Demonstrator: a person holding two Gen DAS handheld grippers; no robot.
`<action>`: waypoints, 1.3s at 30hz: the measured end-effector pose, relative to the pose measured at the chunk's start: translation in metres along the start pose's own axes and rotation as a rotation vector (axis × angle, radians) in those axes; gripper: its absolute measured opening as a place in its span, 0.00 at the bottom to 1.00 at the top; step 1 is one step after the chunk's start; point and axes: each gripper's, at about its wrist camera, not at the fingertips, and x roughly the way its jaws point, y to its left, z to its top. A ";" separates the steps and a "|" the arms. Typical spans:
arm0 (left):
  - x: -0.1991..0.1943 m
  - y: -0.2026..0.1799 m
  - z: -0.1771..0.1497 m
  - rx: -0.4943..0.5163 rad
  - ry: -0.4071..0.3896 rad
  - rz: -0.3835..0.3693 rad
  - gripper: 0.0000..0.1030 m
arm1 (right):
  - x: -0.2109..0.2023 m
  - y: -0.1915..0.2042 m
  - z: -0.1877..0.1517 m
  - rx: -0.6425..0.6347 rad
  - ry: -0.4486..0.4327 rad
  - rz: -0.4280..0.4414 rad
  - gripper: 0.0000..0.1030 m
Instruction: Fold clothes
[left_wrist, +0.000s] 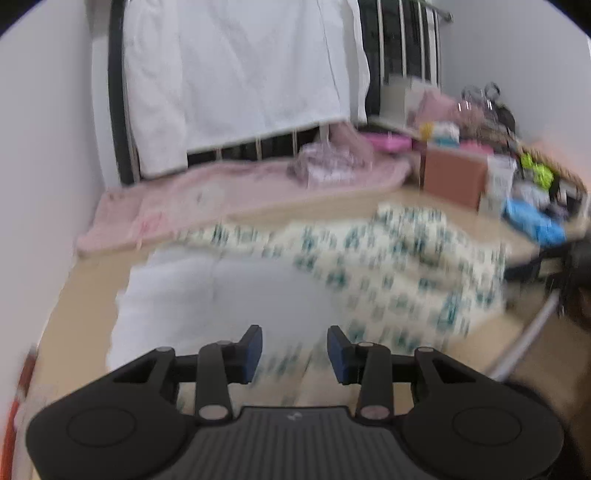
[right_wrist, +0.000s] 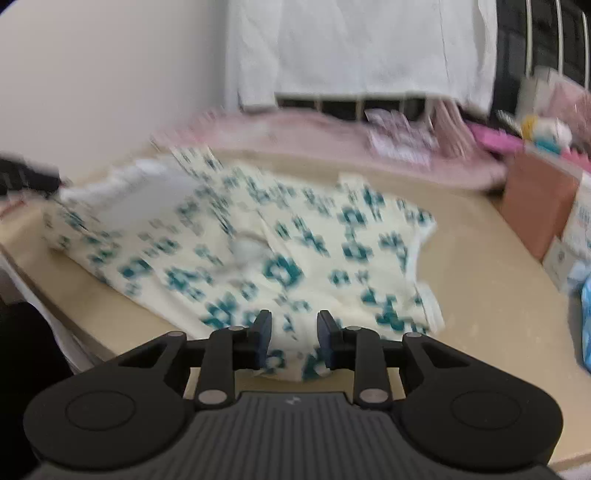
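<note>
A cream garment with a teal print (right_wrist: 295, 251) lies spread and rumpled on the beige table (right_wrist: 480, 266). Part of it is turned over and shows its plain white inside (left_wrist: 221, 295), which also shows in the right wrist view (right_wrist: 147, 192). My left gripper (left_wrist: 294, 341) is open and empty, above the white inside near the garment's near edge. My right gripper (right_wrist: 294, 326) is open, with the garment's near hem lying between its fingers. Both views are blurred by motion.
A pink blanket (left_wrist: 221, 192) lies along the table's far side under a white hanging cloth (left_wrist: 240, 74). A brown box (left_wrist: 454, 177), small cartons and a blue bag (left_wrist: 532, 221) crowd the right end. A wall (left_wrist: 44, 147) stands at the left.
</note>
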 end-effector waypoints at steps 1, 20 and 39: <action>0.000 0.001 -0.009 0.034 0.005 -0.016 0.36 | -0.006 0.005 -0.001 -0.023 -0.028 0.027 0.30; 0.025 0.012 -0.037 0.151 -0.009 -0.196 0.04 | 0.015 0.009 -0.007 -0.167 0.022 0.177 0.06; 0.109 0.084 0.048 0.016 0.159 -0.087 0.19 | 0.108 0.000 0.088 -0.178 0.050 -0.094 0.18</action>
